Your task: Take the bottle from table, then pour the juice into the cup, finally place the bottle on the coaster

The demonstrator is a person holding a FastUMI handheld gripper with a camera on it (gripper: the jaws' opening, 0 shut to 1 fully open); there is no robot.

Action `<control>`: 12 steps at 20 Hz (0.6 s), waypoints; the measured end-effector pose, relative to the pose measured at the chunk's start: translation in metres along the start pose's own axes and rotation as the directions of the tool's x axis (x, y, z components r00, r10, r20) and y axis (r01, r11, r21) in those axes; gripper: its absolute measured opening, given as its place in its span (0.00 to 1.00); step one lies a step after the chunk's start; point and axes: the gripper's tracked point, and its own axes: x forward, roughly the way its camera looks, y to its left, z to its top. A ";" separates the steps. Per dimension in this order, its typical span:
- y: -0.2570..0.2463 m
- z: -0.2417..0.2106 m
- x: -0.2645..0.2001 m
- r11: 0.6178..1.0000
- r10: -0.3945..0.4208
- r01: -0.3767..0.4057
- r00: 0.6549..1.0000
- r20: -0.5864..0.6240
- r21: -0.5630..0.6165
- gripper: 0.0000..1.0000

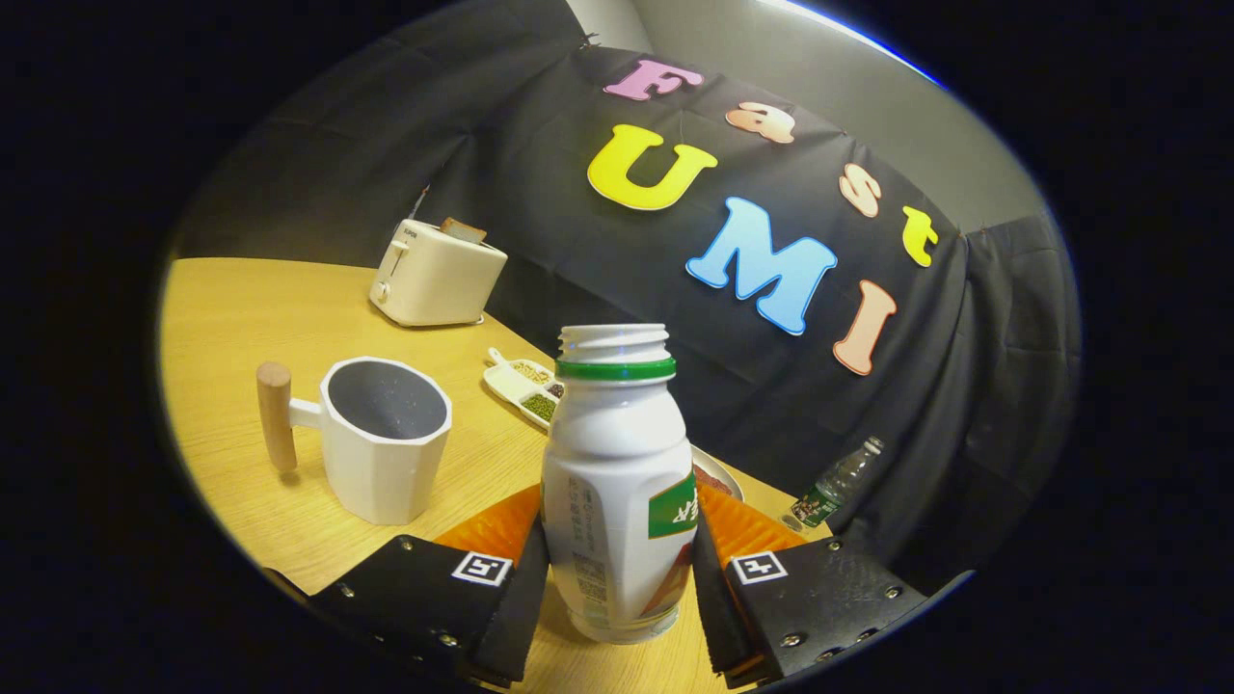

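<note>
A white juice bottle (617,482) with a green neck ring and no cap stands upright between my fingers. My gripper (617,564) is shut on its lower body, one finger pressing on each side. I cannot tell whether its base rests on the wooden table (241,318) or hangs just above it. A white faceted cup (386,448) with a wooden peg handle stands on the table to the left of the bottle, a little beyond the left finger, mouth up and dark inside.
A white toaster (434,273) with a slice in it stands far back on the table. A small white divided dish of beans (525,390) lies behind the bottle. A plate's rim (721,474) peeks out to its right. A clear plastic bottle (837,482) stands by the cloth wall.
</note>
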 end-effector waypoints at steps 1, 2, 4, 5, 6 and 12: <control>0.002 0.000 0.002 1.000 0.002 -0.002 1.000 -0.006 -0.018 0.68; 0.004 0.000 0.004 0.999 0.001 -0.002 1.000 -0.013 -0.043 0.68; 0.011 0.001 0.006 0.997 0.010 -0.011 1.000 -0.021 -0.081 0.68; 0.013 0.002 0.006 0.994 0.014 -0.016 1.000 -0.026 -0.105 0.68; 0.015 0.002 0.007 0.991 0.014 -0.018 0.999 -0.029 -0.132 0.68; 0.023 -0.004 0.006 0.964 0.003 -0.017 0.999 -0.054 -0.265 0.68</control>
